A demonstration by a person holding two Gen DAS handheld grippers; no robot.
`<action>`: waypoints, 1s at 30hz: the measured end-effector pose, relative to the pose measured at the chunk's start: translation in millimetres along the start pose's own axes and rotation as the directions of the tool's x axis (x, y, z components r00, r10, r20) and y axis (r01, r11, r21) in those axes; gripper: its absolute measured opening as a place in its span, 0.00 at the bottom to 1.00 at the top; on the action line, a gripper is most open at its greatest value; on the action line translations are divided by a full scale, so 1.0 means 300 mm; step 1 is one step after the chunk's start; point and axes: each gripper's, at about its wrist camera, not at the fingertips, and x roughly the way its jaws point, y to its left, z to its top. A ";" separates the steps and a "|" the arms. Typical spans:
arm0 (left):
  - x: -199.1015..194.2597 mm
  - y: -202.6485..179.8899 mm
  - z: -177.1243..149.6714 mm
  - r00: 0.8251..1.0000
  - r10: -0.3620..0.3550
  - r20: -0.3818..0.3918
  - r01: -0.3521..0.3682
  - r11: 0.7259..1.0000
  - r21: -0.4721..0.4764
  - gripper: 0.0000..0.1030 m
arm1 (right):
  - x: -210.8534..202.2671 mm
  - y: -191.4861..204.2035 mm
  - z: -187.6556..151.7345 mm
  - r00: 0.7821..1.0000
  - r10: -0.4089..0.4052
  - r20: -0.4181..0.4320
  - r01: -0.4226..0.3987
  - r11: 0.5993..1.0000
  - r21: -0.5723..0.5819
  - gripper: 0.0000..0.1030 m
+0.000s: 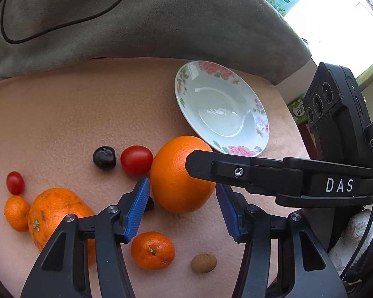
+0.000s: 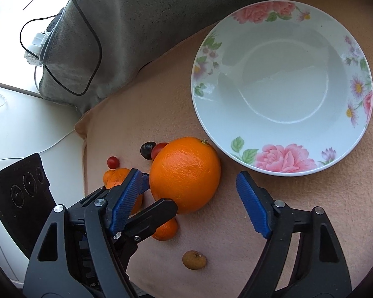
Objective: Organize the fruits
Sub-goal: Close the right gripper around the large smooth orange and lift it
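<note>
So everything sits on a peach fleece blanket, with a grey plush throw bunched up behind it. It looks more like a bed or sofa than a tabletop.

The only container is the white deep plate with pink flowers round the rim, and there's nothing in it yet. Every fruit is on the blanket.

The main thing is the big smooth orange, just beside the plate's near edge with its stem end pointing toward the plate. It's close to round, so the long axis hardly matters. Both hands are going for it. It lies straight ahead of the left gripper, whose blue ribbed fingers bracket it on either side, hugging close, though the pads don't seem to be squeezing yet. The right gripper has its fingers spread a lot wider: one sits near the orange's left flank and the other stands well clear on the plate side. The left looks like the nearer, better-lined-up hand, and the two tools are crowding each other a bit.

Then the rest of the fruit:
- a bumpy, blotchy orange
- a mandarin
- a smaller mandarin
- two red cherry tomatoes
- a dark cherry-ish fruit
- a little tan longan
</note>
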 end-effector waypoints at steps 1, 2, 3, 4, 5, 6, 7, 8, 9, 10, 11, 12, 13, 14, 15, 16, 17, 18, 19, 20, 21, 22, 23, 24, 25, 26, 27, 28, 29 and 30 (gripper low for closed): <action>-0.001 0.004 -0.001 1.000 -0.003 -0.003 0.003 1.000 -0.002 0.51 | 0.005 0.002 0.001 1.000 -0.002 -0.003 0.002 1.000 -0.002 0.79; 0.003 0.007 0.000 1.000 -0.007 -0.005 0.007 1.000 -0.004 0.51 | 0.010 0.005 0.002 1.000 -0.003 -0.006 0.003 1.000 -0.003 0.79; 0.008 0.006 0.001 1.000 -0.010 -0.007 0.010 1.000 -0.004 0.50 | 0.015 0.006 0.004 1.000 -0.002 -0.009 0.002 1.000 -0.002 0.79; 0.012 0.002 0.001 1.000 -0.011 -0.003 0.011 1.000 -0.003 0.50 | 0.019 0.005 0.004 1.000 0.000 -0.014 0.000 1.000 0.000 0.78; 0.013 0.001 0.003 1.000 -0.011 -0.002 0.011 1.000 -0.002 0.50 | 0.023 0.005 0.005 1.000 0.003 -0.019 -0.003 1.000 0.002 0.75; 0.014 0.002 0.004 1.000 -0.011 -0.001 0.011 1.000 -0.002 0.50 | 0.029 0.006 0.005 1.000 0.004 -0.026 -0.004 1.000 0.004 0.74; 0.014 0.002 0.004 1.000 -0.013 -0.001 0.013 1.000 -0.004 0.50 | 0.036 0.006 0.003 1.000 0.006 -0.031 -0.005 1.000 0.007 0.73; 0.015 0.005 0.004 1.000 -0.017 -0.001 0.017 1.000 -0.007 0.50 | 0.041 0.005 0.003 0.999 0.007 -0.036 -0.006 1.000 0.009 0.73; 0.019 0.004 0.006 1.000 -0.019 -0.002 0.019 1.000 -0.009 0.50 | 0.050 0.008 0.001 0.999 0.010 -0.039 -0.010 1.000 0.012 0.72; 0.022 0.004 0.006 1.000 -0.022 -0.002 0.022 1.000 -0.008 0.51 | 0.053 0.006 0.001 0.999 0.015 -0.042 -0.015 1.000 0.015 0.71; 0.022 0.005 0.004 1.000 -0.023 -0.003 0.023 1.000 -0.004 0.51 | 0.056 0.004 0.002 0.999 0.025 -0.045 -0.024 1.000 0.019 0.68; 0.023 0.005 0.003 1.000 -0.024 -0.002 0.024 1.000 -0.003 0.51 | 0.058 0.006 0.002 0.999 0.023 -0.044 -0.022 1.000 0.018 0.68; 0.022 0.008 0.003 1.000 -0.027 -0.001 0.027 1.000 -0.006 0.51 | 0.062 0.008 0.001 0.999 0.021 -0.044 -0.020 1.000 0.015 0.68; 0.022 0.009 0.002 1.000 -0.028 0.000 0.028 1.000 -0.007 0.51 | 0.062 0.002 0.003 0.999 0.022 -0.045 -0.022 1.000 0.015 0.68; 0.017 0.011 0.000 1.000 -0.029 0.002 0.029 1.000 -0.006 0.51 | 0.063 0.002 0.003 0.999 0.022 -0.045 -0.022 1.000 0.015 0.68; 0.015 0.011 -0.001 1.000 -0.029 0.003 0.029 1.000 -0.006 0.51 | 0.063 0.000 0.003 0.999 0.022 -0.046 -0.022 1.000 0.013 0.68; 0.015 0.010 -0.003 1.000 -0.028 0.005 0.029 1.000 -0.006 0.51 | 0.063 0.000 0.004 0.999 0.022 -0.047 -0.021 1.000 0.011 0.67; 0.011 0.010 -0.006 1.000 -0.027 0.007 0.027 1.000 -0.003 0.51 | 0.060 -0.001 0.004 0.999 0.021 -0.048 -0.021 1.000 0.008 0.67; 0.007 0.007 -0.009 1.000 -0.025 0.009 0.025 1.000 0.000 0.51 | 0.060 0.003 0.003 0.999 0.021 -0.048 -0.020 1.000 0.007 0.67; 0.005 0.006 -0.012 1.000 -0.023 0.010 0.023 1.000 0.004 0.51 | 0.059 0.003 0.003 0.999 0.021 -0.048 -0.021 1.000 0.006 0.67; 0.002 0.005 -0.014 1.000 -0.023 0.011 0.023 1.000 0.006 0.51 | 0.058 0.005 0.000 0.999 0.021 -0.047 -0.021 1.000 0.006 0.67; 0.000 0.005 -0.015 1.000 -0.023 0.011 0.023 1.000 0.007 0.51 | 0.057 0.008 -0.002 0.999 0.022 -0.047 -0.021 1.000 0.005 0.67; -0.003 0.005 -0.017 1.000 -0.023 0.011 0.023 1.000 0.006 0.51 | 0.057 0.009 -0.005 0.999 0.022 -0.046 -0.022 1.000 0.007 0.67; -0.004 0.002 -0.019 1.000 -0.021 0.012 0.021 1.000 0.006 0.51 | 0.059 0.015 -0.008 0.999 0.023 -0.045 -0.022 1.000 0.008 0.67; -0.006 0.000 -0.020 1.000 -0.020 0.012 0.020 1.000 0.007 0.51 | 0.056 0.016 -0.011 0.999 0.024 -0.044 -0.023 1.000 0.009 0.66; -0.009 -0.002 -0.023 1.000 -0.018 0.013 0.018 1.000 0.009 0.51 | 0.056 0.019 -0.014 0.999 0.026 -0.043 -0.025 1.000 0.010 0.66; -0.013 -0.005 -0.024 1.000 -0.016 0.015 0.016 1.000 0.013 0.51 | 0.059 0.025 -0.017 0.999 0.026 -0.042 -0.026 1.000 0.010 0.66; -0.014 -0.008 -0.025 1.000 -0.016 0.017 0.016 1.000 0.014 0.51 | 0.055 0.027 -0.020 0.999 0.027 -0.040 -0.026 1.000 0.009 0.66; -0.018 -0.009 -0.026 1.000 -0.017 0.019 0.017 1.000 0.014 0.51 | 0.051 0.029 -0.021 0.999 0.027 -0.037 -0.026 1.000 0.008 0.66; -0.021 -0.012 -0.026 1.000 -0.018 0.021 0.018 1.000 0.013 0.51 | 0.048 0.034 -0.024 0.999 0.026 -0.034 -0.026 1.000 0.007 0.66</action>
